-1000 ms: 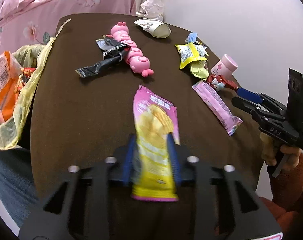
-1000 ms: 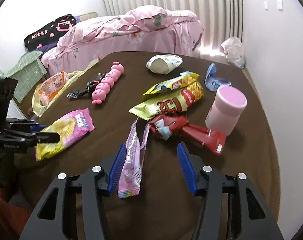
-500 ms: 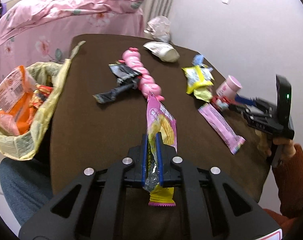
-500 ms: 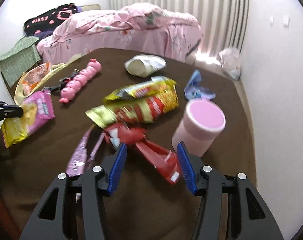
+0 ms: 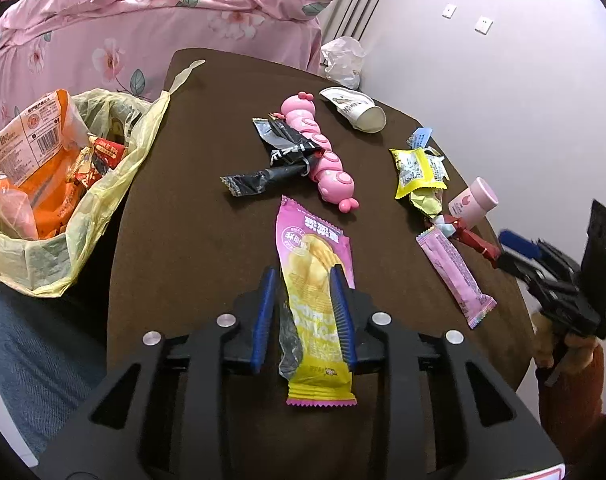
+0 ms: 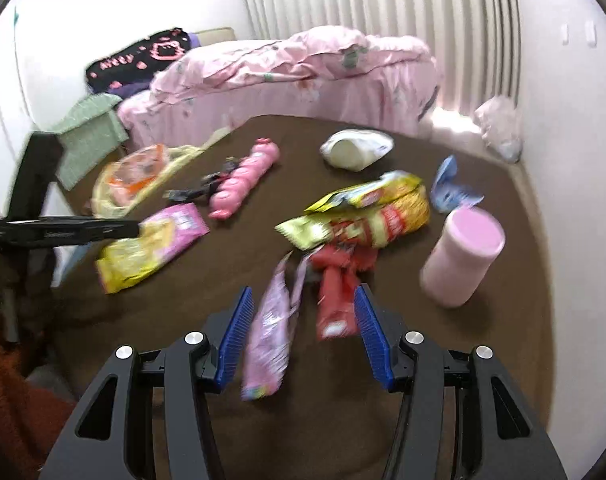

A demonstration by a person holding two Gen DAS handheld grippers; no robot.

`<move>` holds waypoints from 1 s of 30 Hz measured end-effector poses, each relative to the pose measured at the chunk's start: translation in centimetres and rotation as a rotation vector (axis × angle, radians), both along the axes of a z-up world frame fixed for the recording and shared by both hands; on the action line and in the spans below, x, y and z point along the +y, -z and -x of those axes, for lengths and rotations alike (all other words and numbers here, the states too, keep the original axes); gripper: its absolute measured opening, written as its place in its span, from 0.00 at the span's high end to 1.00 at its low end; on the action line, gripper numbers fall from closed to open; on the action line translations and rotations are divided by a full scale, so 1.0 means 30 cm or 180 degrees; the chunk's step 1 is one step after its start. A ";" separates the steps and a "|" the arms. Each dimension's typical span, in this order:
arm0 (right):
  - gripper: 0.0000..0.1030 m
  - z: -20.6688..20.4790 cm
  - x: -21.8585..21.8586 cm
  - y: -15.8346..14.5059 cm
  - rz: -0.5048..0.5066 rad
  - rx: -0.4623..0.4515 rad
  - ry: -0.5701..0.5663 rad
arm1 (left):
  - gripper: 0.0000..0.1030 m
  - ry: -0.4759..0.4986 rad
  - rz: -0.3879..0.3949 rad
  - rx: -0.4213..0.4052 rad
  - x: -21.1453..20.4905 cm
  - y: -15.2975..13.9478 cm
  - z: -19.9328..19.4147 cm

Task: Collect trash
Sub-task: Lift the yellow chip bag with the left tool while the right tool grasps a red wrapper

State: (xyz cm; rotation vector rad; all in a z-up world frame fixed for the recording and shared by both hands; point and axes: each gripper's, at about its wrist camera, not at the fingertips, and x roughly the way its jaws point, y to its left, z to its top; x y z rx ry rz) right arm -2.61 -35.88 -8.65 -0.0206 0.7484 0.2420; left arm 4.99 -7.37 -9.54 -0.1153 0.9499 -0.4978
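Observation:
A pink and yellow chip packet (image 5: 311, 248) lies flat on the brown table (image 5: 183, 220) between the jaws of my left gripper (image 5: 302, 276). Those jaws are opening, and a gap shows beside the left pad. A yellow plastic trash bag (image 5: 43, 264) with orange wrappers inside hangs at the table's left edge. My right gripper (image 6: 303, 292) is open and hovers low over a long pink wrapper (image 6: 269, 332) and a crumpled red wrapper (image 6: 337, 292). In the right wrist view, the left gripper (image 6: 131, 228) reaches in from the left over the chip packet (image 6: 151, 248).
A pink caterpillar toy (image 5: 319, 156) lies over a black wrapper (image 5: 263, 174) mid-table. Beyond are a tipped paper cup (image 5: 357, 110), yellow snack packets (image 5: 417, 172), a blue scrap (image 5: 419, 136) and a pink bottle (image 6: 463, 256). A pink bed (image 5: 143, 12) stands behind the table.
My left gripper was shut on the packet, which stood on edge; now its jaws are apart and the packet lies flat. My right gripper swung from beside the bottle back over the wrappers.

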 end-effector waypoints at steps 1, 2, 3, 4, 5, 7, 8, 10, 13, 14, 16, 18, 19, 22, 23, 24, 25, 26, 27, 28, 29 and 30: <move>0.52 -0.021 0.000 0.005 0.0068 0.0000 0.0023 | 0.72 -0.0008 0.0004 0.0002 0.004 0.000 0.000; 0.53 -0.049 0.000 0.016 0.0113 0.0025 0.0016 | 0.72 -0.0018 0.0010 0.0005 0.010 -0.001 0.000; 0.55 -0.073 -0.006 0.028 0.0117 0.0076 -0.0016 | 0.70 -0.0026 0.0018 0.0007 0.015 -0.003 0.002; 0.60 -0.104 -0.002 0.043 0.0113 0.0146 -0.0050 | 0.67 -0.0029 0.0029 0.0004 0.020 -0.006 0.003; 0.61 -0.122 -0.007 0.052 0.0117 0.0181 -0.0058 | 0.66 -0.0025 0.0047 -0.0011 0.026 -0.011 0.007; 0.70 -0.162 -0.005 0.073 0.0127 0.0255 -0.0078 | 0.63 0.0000 0.0079 -0.0052 0.032 -0.021 0.017; 0.74 -0.174 -0.003 0.080 0.0146 0.0296 -0.0060 | 0.62 0.0029 0.0088 -0.0077 0.032 -0.026 0.025; 0.75 -0.161 0.003 0.069 0.0160 0.0235 -0.0011 | 0.60 0.0079 0.0058 -0.0086 0.026 -0.031 0.040; 0.75 -0.097 0.012 0.022 0.0082 0.0014 0.0029 | 0.60 0.0152 -0.0054 0.0018 0.011 -0.013 0.065; 0.75 -0.070 0.009 0.005 0.0040 -0.0067 0.0060 | 0.60 0.0175 -0.0100 0.0102 0.005 0.000 0.071; 0.75 -0.032 -0.002 -0.019 -0.0042 -0.0157 0.0136 | 0.60 0.0192 -0.0146 0.0231 -0.002 0.020 0.080; 0.75 0.000 -0.019 -0.031 -0.0098 -0.0211 0.0242 | 0.60 0.0200 -0.0146 0.0239 -0.009 0.022 0.098; 0.75 0.014 -0.024 -0.033 -0.0105 -0.0233 0.0283 | 0.61 0.0198 -0.0146 0.0237 -0.012 0.022 0.101; 0.75 0.043 -0.020 -0.051 -0.0114 -0.0300 0.0340 | 0.82 0.0163 -0.0189 0.0220 -0.029 0.024 0.093; 0.75 0.047 -0.015 -0.059 -0.0090 -0.0326 0.0335 | 0.83 0.0148 -0.0194 0.0193 -0.034 0.024 0.089; 0.75 0.055 -0.006 -0.072 -0.0052 -0.0372 0.0320 | 0.88 0.0146 -0.0185 0.0163 -0.038 0.021 0.088; 0.75 0.065 0.006 -0.092 -0.0020 -0.0441 0.0289 | 0.91 0.0148 -0.0184 0.0141 -0.040 0.017 0.088; 0.75 0.072 0.014 -0.105 -0.0013 -0.0482 0.0262 | 0.92 0.0155 -0.0178 0.0095 -0.040 0.007 0.091; 0.75 0.080 0.025 -0.125 -0.0011 -0.0538 0.0221 | 0.93 0.0161 -0.0177 0.0036 -0.038 -0.006 0.093; 0.75 0.083 0.032 -0.138 -0.0004 -0.0572 0.0201 | 0.94 0.0159 -0.0181 -0.0024 -0.035 -0.018 0.098; 0.75 0.089 0.043 -0.156 0.0007 -0.0618 0.0176 | 0.94 0.0148 -0.0178 -0.0106 -0.031 -0.036 0.105; 0.75 0.095 0.056 -0.173 0.0016 -0.0659 0.0145 | 0.94 0.0131 -0.0168 -0.0187 -0.023 -0.056 0.111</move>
